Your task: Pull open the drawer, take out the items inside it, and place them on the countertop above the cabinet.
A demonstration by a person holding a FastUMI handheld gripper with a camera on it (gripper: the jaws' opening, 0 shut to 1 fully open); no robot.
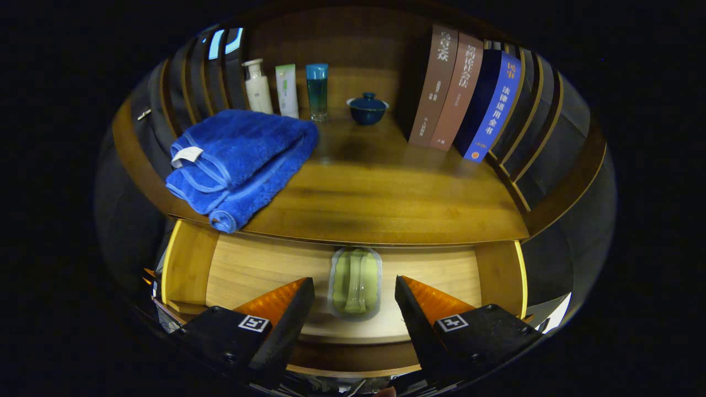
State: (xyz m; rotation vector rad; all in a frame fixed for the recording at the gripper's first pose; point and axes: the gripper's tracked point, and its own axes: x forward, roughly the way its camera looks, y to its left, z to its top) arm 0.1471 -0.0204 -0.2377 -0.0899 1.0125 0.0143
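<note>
On the countertop, at the left, lies one blue towel, folded, with a small white tag on its near-left edge; its front fold reaches over the countertop's front edge. Behind it, by the back wall, three containers stand in a row: one white bottle, one white-and-green tube standing on its end, and one clear tumbler with a blue cap, which holds a bluish liquid. To the right of these stands one dark blue lidded cup; its lid is on, so its contents are hidden. Further right, three books lean together, two brown and one blue.

Below the countertop the drawer is pulled open. Inside it lies one item, a pale green, see-through object; what it is exactly I cannot tell. It rests on the drawer bottom, partly under the countertop's front edge.

The gripper is spread wide, and the green object is between its fingers, touching neither one.
</note>
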